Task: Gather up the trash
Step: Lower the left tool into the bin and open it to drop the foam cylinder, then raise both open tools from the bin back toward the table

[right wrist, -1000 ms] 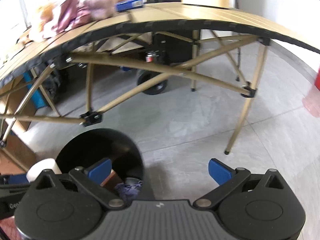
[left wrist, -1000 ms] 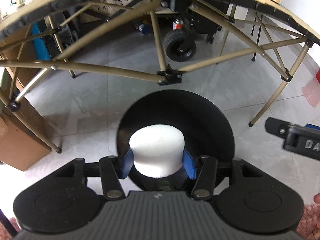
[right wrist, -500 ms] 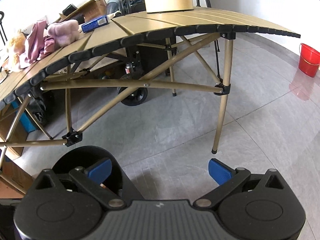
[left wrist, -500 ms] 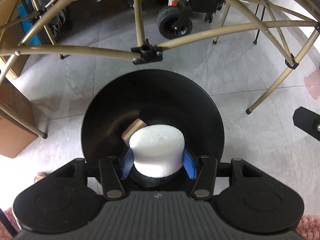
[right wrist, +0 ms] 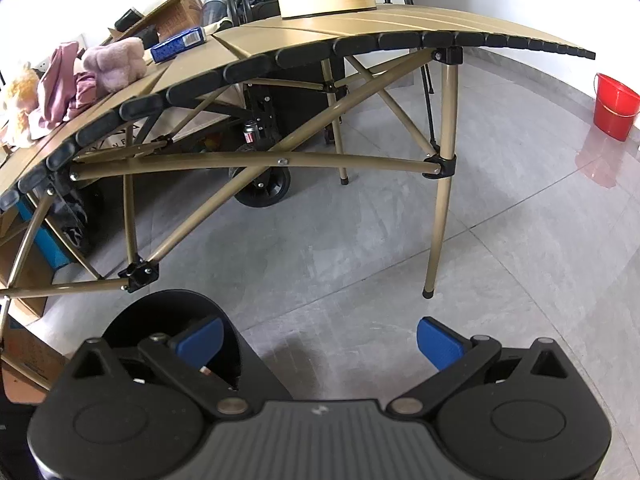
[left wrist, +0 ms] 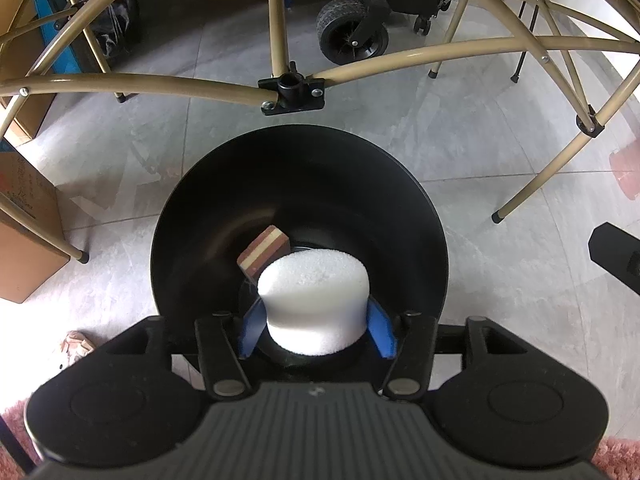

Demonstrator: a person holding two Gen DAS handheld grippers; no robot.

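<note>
A white foam cylinder (left wrist: 314,292) stands between the blue pads of my left gripper (left wrist: 316,332), straight over the mouth of the black round trash bin (left wrist: 320,184). The jaws are opening, and the pads have drawn slightly off the foam's sides. A striped brown-and-cream block (left wrist: 264,250) lies inside the bin just beyond the foam. My right gripper (right wrist: 320,340) is open above the grey floor with nothing between its fingers. In the right wrist view the bin (right wrist: 160,308) sits to its left.
The tan folding table's frame (left wrist: 292,92) crosses just beyond the bin, one leg (right wrist: 438,232) standing to the right. A cardboard box (left wrist: 24,240) and crumpled paper (left wrist: 76,344) lie at the left. A cart wheel (left wrist: 352,36) sits under the table and a red bucket (right wrist: 614,106) far right.
My left gripper moved forward and down over the bin, whose mouth now fills the view. Its pads have spread a little off the foam. The right gripper's view swung toward the table top.
</note>
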